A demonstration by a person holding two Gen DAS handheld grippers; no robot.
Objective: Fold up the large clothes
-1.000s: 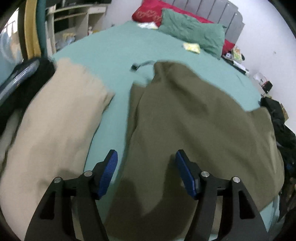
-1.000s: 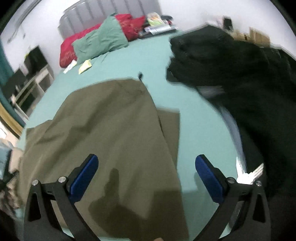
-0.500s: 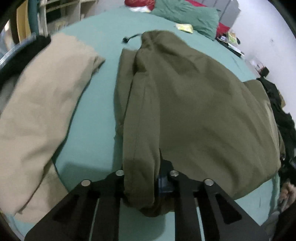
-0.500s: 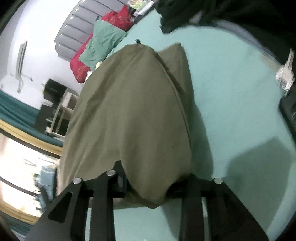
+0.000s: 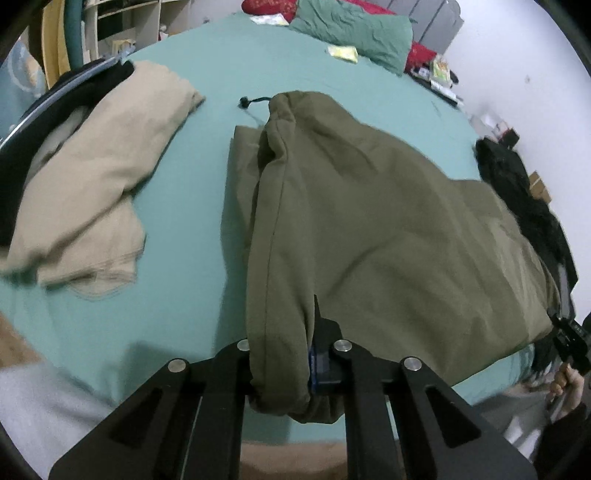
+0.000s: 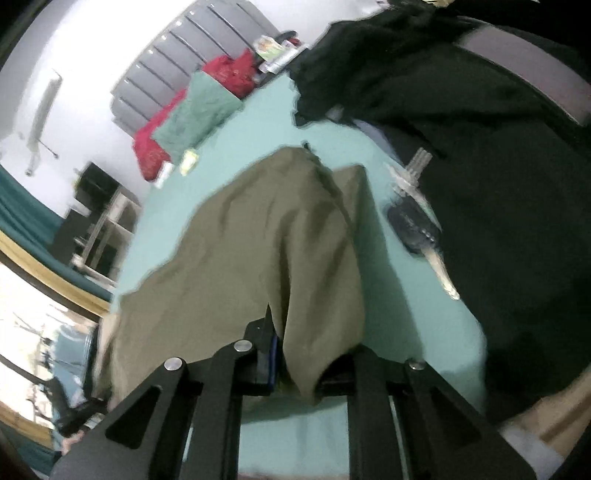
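Observation:
A large olive-green garment (image 5: 369, 229) lies on the teal bed (image 5: 207, 66), with a black drawstring at its far end. My left gripper (image 5: 288, 369) is shut on the garment's near left corner, cloth bunched between the jaws. My right gripper (image 6: 306, 365) is shut on the near right corner of the same garment (image 6: 266, 236), lifting that edge off the bed. The right gripper also shows at the far right of the left wrist view (image 5: 569, 339).
A beige garment (image 5: 88, 177) lies on the bed to the left. A black garment pile (image 6: 480, 155) sits close on the right, with a dark hairbrush-like object (image 6: 413, 229) beside it. Green (image 5: 354, 33) and red pillows are at the headboard. Shelves stand beyond the left side.
Both grippers went from open above the olive garment to shut on its near corners, and the near edge is now raised and pulled toward me.

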